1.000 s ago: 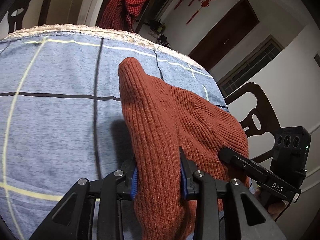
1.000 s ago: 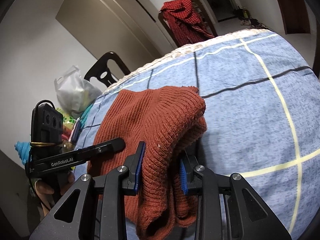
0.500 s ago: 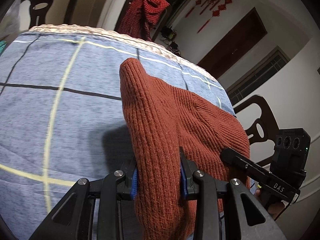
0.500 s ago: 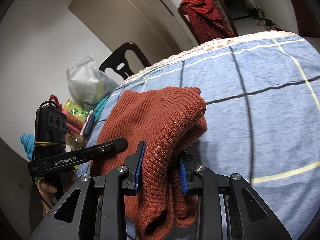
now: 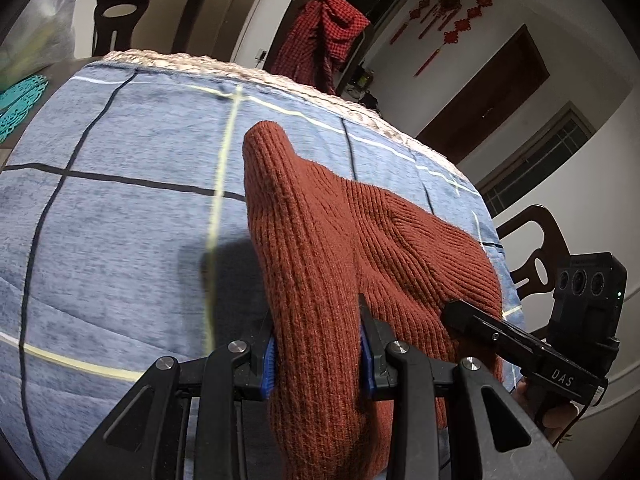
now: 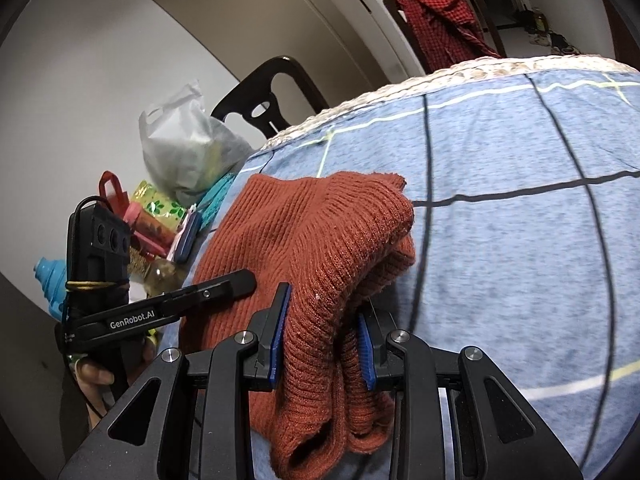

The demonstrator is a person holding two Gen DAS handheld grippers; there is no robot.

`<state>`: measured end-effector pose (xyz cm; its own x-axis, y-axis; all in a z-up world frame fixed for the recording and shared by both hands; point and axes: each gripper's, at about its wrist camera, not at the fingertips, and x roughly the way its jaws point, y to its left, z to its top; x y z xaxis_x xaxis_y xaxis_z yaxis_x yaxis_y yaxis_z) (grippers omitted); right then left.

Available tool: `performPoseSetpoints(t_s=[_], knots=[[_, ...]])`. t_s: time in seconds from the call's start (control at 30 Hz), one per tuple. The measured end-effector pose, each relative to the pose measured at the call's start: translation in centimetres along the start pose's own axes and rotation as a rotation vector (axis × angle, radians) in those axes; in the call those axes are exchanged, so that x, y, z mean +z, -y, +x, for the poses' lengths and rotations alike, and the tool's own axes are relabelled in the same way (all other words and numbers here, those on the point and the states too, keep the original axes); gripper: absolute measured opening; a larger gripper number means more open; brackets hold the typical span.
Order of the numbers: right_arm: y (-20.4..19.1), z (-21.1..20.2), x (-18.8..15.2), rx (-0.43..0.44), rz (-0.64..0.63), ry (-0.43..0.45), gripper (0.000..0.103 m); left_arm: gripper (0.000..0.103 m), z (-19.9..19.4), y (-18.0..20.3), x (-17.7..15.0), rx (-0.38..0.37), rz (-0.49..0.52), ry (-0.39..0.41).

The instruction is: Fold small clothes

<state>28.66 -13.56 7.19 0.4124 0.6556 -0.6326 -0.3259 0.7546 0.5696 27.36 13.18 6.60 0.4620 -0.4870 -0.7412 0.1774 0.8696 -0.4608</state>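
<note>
A rust-red ribbed knit garment (image 5: 340, 248) is folded over itself and held above a blue checked cloth (image 5: 120, 220) on the table. My left gripper (image 5: 318, 354) is shut on one bunched end of the garment. My right gripper (image 6: 322, 350) is shut on the other bunched end (image 6: 320, 264), where several layers hang between the blue pads. Each gripper shows in the other's view: the right one at the lower right (image 5: 528, 344), the left one at the lower left (image 6: 168, 304).
Dark chairs stand around the table (image 5: 132, 12) (image 5: 536, 240); one carries a red checked cloth (image 5: 324, 36). A plastic bag (image 6: 188, 144), packets and bottles (image 6: 156, 216) crowd the table's left side. A teal mat (image 5: 20, 100) lies beside the blue cloth.
Both grippers have swung to the left over the table while still holding the garment; the cloth's grid lines have shifted right in both views. The grip on the garment is unchanged.
</note>
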Motion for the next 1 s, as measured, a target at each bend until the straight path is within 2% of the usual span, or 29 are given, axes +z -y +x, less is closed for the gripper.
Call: performPoseSetpoints(t_s=[0.4,0.57,0.73,0.9,1.0], knots=[[-1.3,3.9,-0.8,0.003,-0.008,-0.031,0.03,0.034,0.5,-4.4,0.2,0.038,0.002,-0.007],[-1.3,4.7,-1.2,-0.038,-0.027,-0.031,0.03,0.036,1.0,-5.3,-0.3,0.027,-0.008,-0.02],[-0.9,5.1,-1.5,-0.07,-0.025,-0.034,0.031,0.041,1.2,-5.9,-0.4,0.015,-0.021,-0.017],[-0.8,5.4,-1.8,-0.116,-0.037,-0.035,0.034,0.053,1.1,-5.4,-0.8,0.088,0.046,0.0],[-1.0,5.3,-1.9,-0.139,-0.054,-0.026,0.037,0.057,1.0,-5.7,-0.8,0.093,0.033,-0.003]])
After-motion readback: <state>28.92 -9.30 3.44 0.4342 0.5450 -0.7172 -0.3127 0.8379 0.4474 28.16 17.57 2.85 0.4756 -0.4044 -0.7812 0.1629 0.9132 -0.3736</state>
